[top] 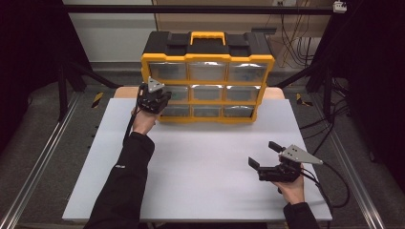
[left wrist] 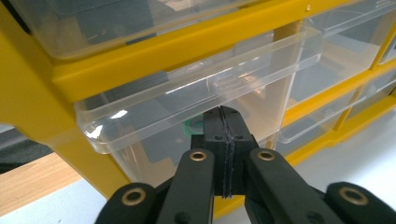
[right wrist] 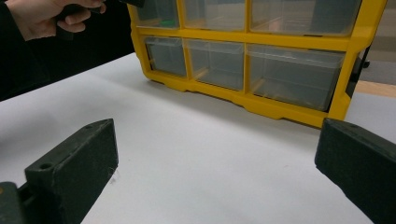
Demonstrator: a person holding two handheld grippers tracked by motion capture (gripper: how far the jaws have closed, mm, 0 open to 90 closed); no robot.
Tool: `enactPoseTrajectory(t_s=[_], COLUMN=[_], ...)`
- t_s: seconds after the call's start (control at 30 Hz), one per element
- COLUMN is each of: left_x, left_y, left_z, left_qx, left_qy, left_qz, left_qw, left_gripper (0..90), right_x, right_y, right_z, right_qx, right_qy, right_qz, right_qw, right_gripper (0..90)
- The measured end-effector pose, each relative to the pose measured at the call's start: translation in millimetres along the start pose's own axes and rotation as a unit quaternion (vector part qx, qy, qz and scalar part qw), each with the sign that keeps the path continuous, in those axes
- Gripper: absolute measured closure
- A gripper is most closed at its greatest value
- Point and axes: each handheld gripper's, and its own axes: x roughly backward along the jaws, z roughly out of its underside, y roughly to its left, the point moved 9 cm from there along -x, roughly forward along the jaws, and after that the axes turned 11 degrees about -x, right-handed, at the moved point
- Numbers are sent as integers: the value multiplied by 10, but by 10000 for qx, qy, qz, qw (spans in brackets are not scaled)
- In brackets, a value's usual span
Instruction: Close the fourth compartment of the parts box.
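The left gripper [left wrist: 223,122], its jaws clenched together with nothing between them, is pressing its tip under the lip of a clear plastic drawer [left wrist: 187,107] in the left column, middle row, of the yellow organizer [top: 207,88] standing at the far edge of the white worktop [top: 200,162]. The drawer is looking light, stiff and slick, so its protruding front lip is seeming the best place to hook or pinch it. The right gripper [top: 265,154] is resting released on the worktop, well apart from the organizer, leaving open room in front for a drawer to slide out.
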Motion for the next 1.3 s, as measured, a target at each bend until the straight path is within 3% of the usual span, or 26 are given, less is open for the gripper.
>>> enactPoseTrajectory(t_s=[0.13, 0.5, 0.73, 0.77, 0.87, 1.0, 1.3], left_x=[-27, -52, 51, 73, 158, 258, 488], left_y=[21, 36, -36, -55, -97, -137, -280], left_z=[-1, 15, -8, -19, -2, 23, 159], left_qx=[86, 43, 40, 105, 11, 64, 304], left_qy=[-29, -7, -133, -206, -223, -290, -483], left_qz=[-39, -69, 64, 91, 154, 140, 482], left_qw=[10000, 10000, 9999, 9997, 9996, 9995, 9972], left_gripper=[893, 893, 889, 865, 759, 560, 312], right_x=[-4, -4, 0, 1, 2, 1, 6], right_y=[5, 4, 2, 0, 7, -2, -10], right_z=[8, 3, -3, -2, -9, -9, -16], right_qx=[-10, -14, -25, -18, -57, -30, -65], right_qy=[23, 3, -8, -3, -28, -34, -47], right_qz=[-10, -14, -10, -5, -26, -4, 9], right_qw=[10000, 10000, 10000, 10000, 10000, 10000, 10000], right_gripper=[0, 0, 0, 0, 0, 0, 0])
